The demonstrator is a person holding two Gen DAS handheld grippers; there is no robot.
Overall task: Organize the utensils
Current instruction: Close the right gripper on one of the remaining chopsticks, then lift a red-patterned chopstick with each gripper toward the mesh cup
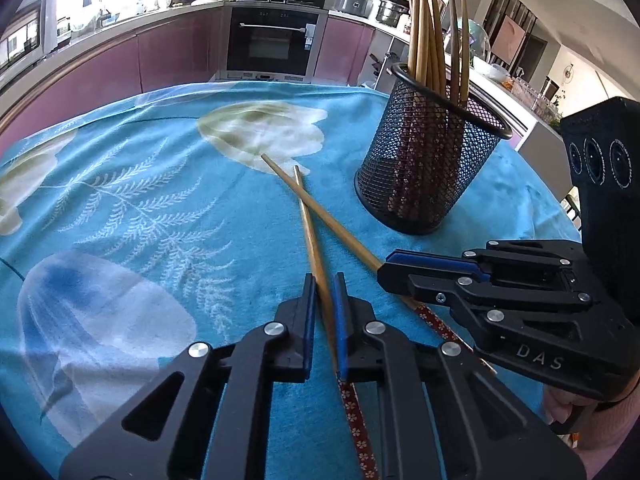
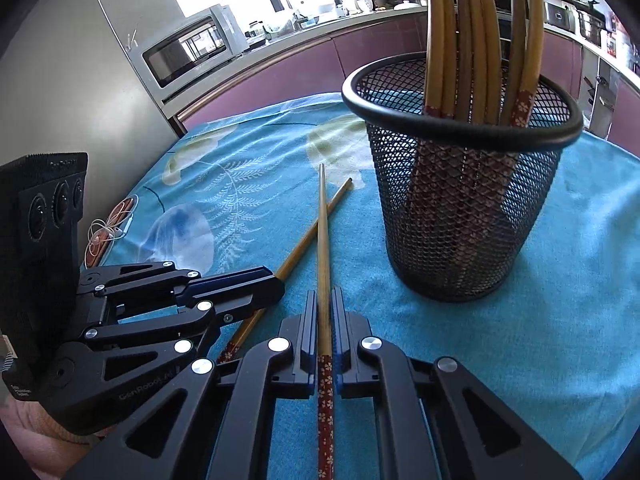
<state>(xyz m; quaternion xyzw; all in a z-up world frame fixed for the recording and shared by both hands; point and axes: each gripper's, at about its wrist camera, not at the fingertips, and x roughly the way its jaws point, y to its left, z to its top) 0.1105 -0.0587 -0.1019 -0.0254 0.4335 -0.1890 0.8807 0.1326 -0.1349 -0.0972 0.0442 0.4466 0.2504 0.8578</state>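
Two bamboo chopsticks with red flowered handles lie crossed on the blue cloth. My left gripper is shut on one chopstick, whose tip points away from me. My right gripper is shut on the other chopstick, close to its red handle. In the left wrist view the right gripper comes in from the right on its chopstick. In the right wrist view the left gripper comes in from the left on its chopstick. A black mesh holder stands upright just beyond, with several chopsticks in it.
The table wears a blue flower-print cloth and ends near the purple kitchen cabinets. White earphones lie at the table's left edge. A microwave and an oven stand behind.
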